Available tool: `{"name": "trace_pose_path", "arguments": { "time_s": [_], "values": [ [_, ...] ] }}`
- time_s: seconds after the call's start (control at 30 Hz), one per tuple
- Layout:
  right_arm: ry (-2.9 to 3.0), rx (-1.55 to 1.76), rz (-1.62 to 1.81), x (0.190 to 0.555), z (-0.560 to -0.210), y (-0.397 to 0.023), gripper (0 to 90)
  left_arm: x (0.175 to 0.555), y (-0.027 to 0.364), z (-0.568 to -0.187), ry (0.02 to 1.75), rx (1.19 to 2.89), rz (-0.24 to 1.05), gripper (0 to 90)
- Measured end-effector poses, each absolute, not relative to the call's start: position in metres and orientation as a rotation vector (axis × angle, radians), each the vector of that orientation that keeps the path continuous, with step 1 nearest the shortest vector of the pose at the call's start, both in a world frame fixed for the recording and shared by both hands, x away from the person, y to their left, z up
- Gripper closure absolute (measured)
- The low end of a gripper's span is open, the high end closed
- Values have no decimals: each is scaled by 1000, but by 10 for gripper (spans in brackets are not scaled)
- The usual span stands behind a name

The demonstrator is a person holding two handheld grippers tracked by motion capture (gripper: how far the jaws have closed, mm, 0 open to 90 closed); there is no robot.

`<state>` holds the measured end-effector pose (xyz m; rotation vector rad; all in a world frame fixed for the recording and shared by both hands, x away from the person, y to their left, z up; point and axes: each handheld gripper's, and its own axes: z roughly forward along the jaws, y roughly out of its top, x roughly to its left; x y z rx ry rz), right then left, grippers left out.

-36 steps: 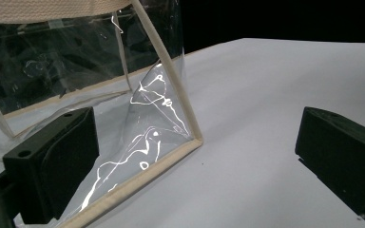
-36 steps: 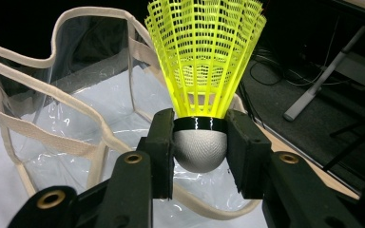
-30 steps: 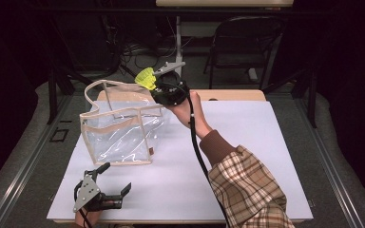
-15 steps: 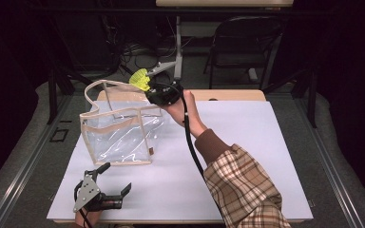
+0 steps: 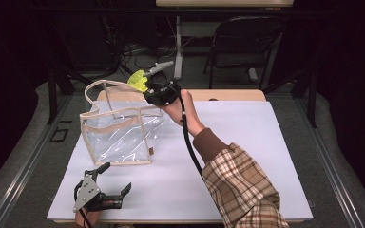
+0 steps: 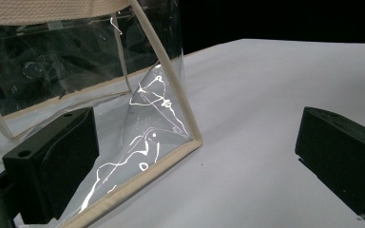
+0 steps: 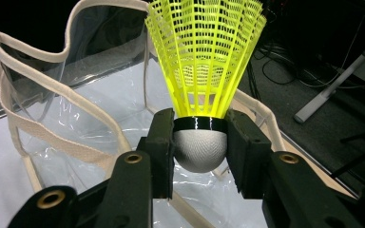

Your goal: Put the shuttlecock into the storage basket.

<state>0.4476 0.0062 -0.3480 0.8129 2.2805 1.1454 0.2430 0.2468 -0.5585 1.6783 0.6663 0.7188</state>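
I'm pinching the yellow shuttlecock (image 7: 204, 61) by its white cork in the right gripper (image 5: 158, 92), holding it above the clear tote bag (image 5: 119, 128), upper centre of the high view. Pickup done; drop into the bag not yet done. Left gripper (image 5: 105, 197) is sitting lower left, jaws spread, holding nothing.

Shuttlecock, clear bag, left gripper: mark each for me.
shuttlecock (image 7: 200, 151), right gripper view, on its white cork head.
clear bag (image 5: 123, 137), high view, on its front panel.
left gripper (image 5: 115, 182), high view, between its open fingertips.
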Motion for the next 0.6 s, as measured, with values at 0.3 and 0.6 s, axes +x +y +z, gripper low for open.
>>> {"name": "trace_pose_path", "arguments": {
  "time_s": [0.3,0.6],
  "values": [
    [2301,806,1128,449,-351,8,654,243,246,-558,664,1681,721,7],
    [2315,802,1123,452,-349,8,654,243,247,-558,663,1679,721,7]
  ]
}}
